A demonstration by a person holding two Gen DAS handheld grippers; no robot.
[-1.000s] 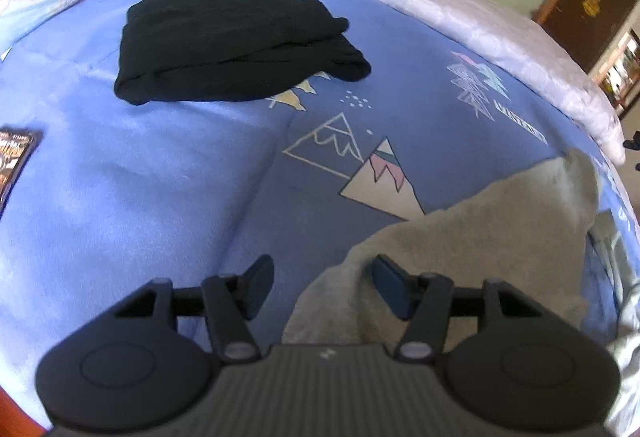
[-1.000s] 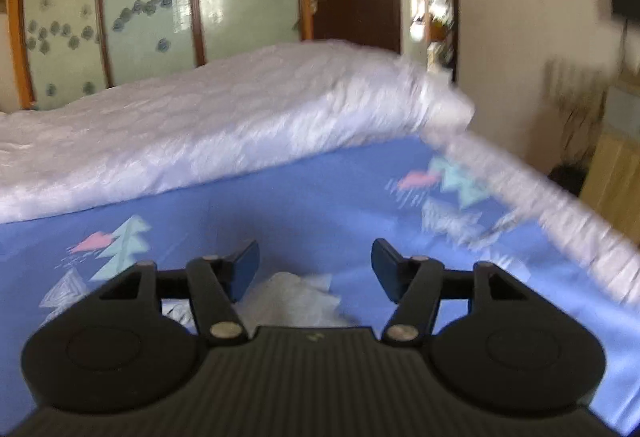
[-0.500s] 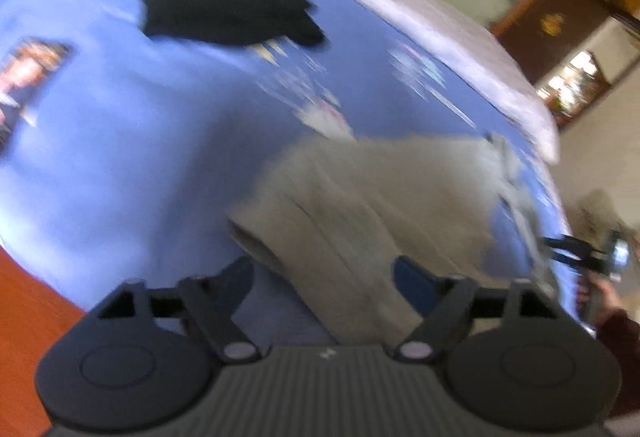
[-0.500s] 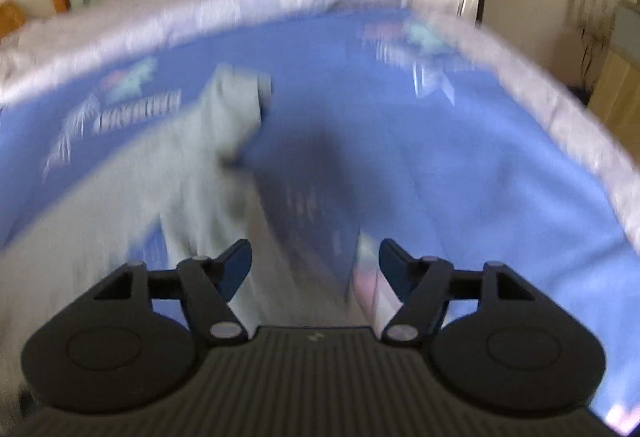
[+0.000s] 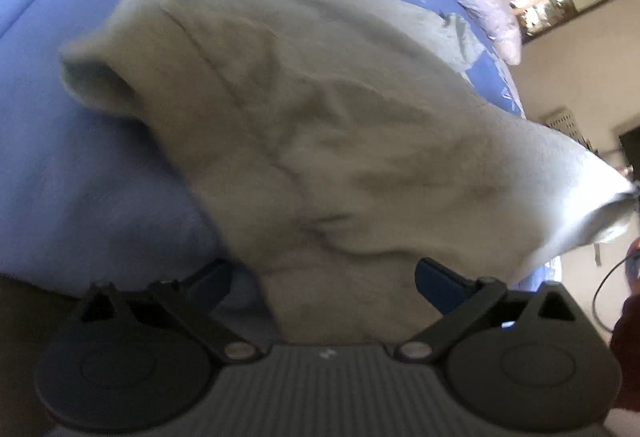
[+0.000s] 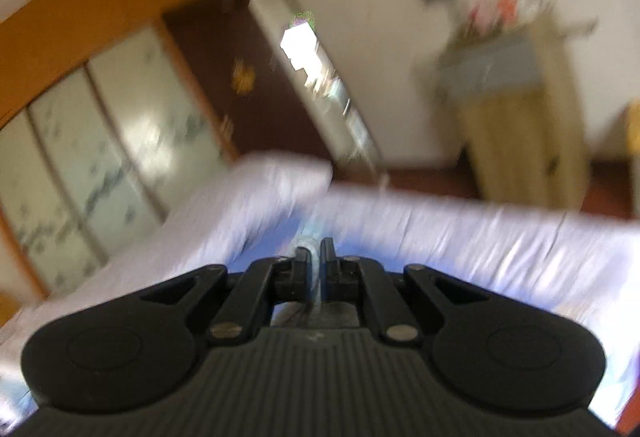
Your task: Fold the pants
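Light grey pants (image 5: 320, 117) lie rumpled on the blue patterned bedsheet (image 5: 60, 165) and fill most of the left wrist view. One corner is lifted off the bed at the far right (image 5: 600, 197). My left gripper (image 5: 324, 281) is open, its jaws spread wide on either side of the near part of the pants. My right gripper (image 6: 316, 261) is shut on a thin strip of the grey fabric (image 6: 316, 273) and points up toward the room. The right wrist view is blurred.
A white quilt (image 6: 248, 205) runs along the far side of the bed. Behind it stand a wardrobe with frosted doors (image 6: 100, 141), a dark door (image 6: 248, 85) and a wooden cabinet (image 6: 516, 117). The bed edge is at lower left (image 5: 24, 301).
My right gripper has closed on the pants and swung upward, lifting one corner. My left gripper has moved in close over the pants, still open; the black garment has left its view.
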